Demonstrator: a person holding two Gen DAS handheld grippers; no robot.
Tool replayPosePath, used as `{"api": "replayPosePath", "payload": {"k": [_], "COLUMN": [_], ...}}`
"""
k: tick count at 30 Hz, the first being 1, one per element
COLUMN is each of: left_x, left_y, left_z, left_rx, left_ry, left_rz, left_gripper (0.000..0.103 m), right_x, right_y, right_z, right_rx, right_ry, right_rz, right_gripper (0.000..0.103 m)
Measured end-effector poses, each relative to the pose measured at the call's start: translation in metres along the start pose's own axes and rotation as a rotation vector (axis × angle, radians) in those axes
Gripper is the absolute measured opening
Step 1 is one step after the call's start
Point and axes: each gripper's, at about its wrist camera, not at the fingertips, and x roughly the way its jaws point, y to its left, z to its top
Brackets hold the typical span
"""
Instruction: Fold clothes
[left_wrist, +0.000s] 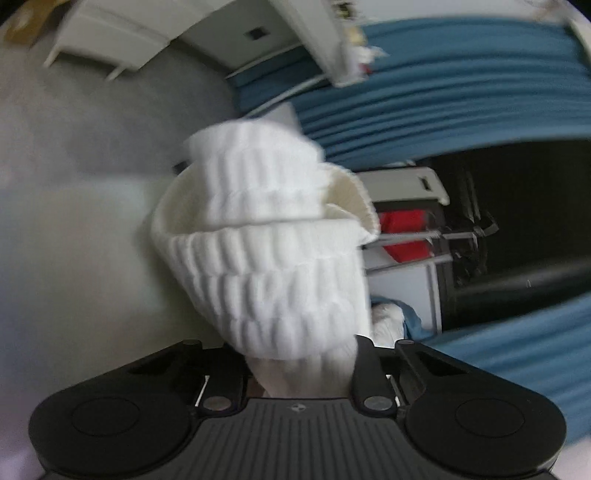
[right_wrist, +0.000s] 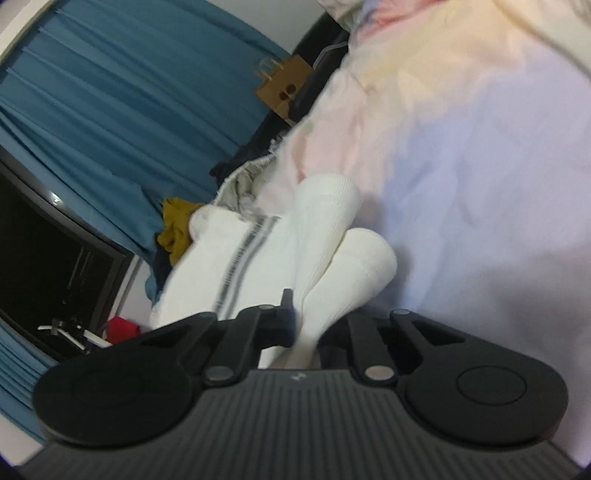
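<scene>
1. The left gripper pinches a white ribbed sock; its 2 jaws press in on the fabric from either side.
2. In the left wrist view the sock rises away from the jaws and folds over itself, with a cuff flaring open at the upper right.
3. Behind the sock lies a blurred grey surface on the left and a blue curtain at the upper right.
4. A white shelf unit with a red item in it stands right of the sock, next to a dark window.
5. The right gripper is also clamped on white ribbed sock fabric, which bulges in 2 rounded folds just past the jaws.
6. Left of those folds sits a white cloth with grey stripes; whether it is part of the same sock is unclear.
7. A pale pastel sheet fills the right of this view, and the folds lie against it.
8. A mustard garment and a brown cardboard piece sit farther back, before the curtain.
9. Both views are motion-blurred, so fine detail is lost.
</scene>
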Motion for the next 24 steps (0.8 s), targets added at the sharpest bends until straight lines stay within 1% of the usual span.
{"api": "replayPosePath", "payload": {"k": [3,5,6,7,9,11,14,17,20,22,24], "left_x": [-0.031,-0.049,-0.057,-0.065,-0.083,-0.105,-0.140,-0.166,-0.181,-0.185,-0.187], "left_y": [-0.009,-0.015,-0.015,-0.012,-0.004,0.000,0.005,0.013,0.028,0.040,0.044], "left_z": [0.004,0.002,0.001,0.003,0.003,0.003,0.002,-0.001,-0.008,-0.017,-0.028], "left_rx": [0.029,0.085,0.093,0.074,0.047,0.055,0.102,0.161,0.199,0.269,0.293], "left_ry": [-0.013,-0.031,-0.030,-0.018,0.002,0.011,0.025,0.046,0.072,0.088,0.091], "left_rz": [-0.045,-0.038,-0.032,-0.022,0.005,0.034,0.072,0.127,0.173,0.207,0.217], "left_gripper": [0.016,0.016,0.016,0.016,0.016,0.016,0.016,0.016,0.017,0.018,0.020], "right_x": [-0.028,-0.049,-0.059,-0.069,-0.086,-0.106,-0.133,-0.155,-0.161,-0.163,-0.161], "right_y": [0.007,0.004,0.003,-0.001,-0.013,-0.023,-0.030,-0.037,-0.051,-0.064,-0.067], "right_z": [0.006,0.007,0.008,0.009,0.010,0.009,0.009,0.011,0.009,0.006,0.004], "right_rx": [-0.010,-0.008,-0.008,0.001,0.059,0.106,0.129,0.148,0.146,0.161,0.149], "right_ry": [0.001,0.012,0.017,0.026,0.052,0.077,0.104,0.126,0.146,0.160,0.160], "right_rz": [0.003,-0.015,-0.029,-0.042,-0.064,-0.074,-0.079,-0.081,-0.122,-0.148,-0.151], "right_gripper": [0.011,0.011,0.011,0.011,0.011,0.011,0.011,0.011,0.011,0.011,0.011]}}
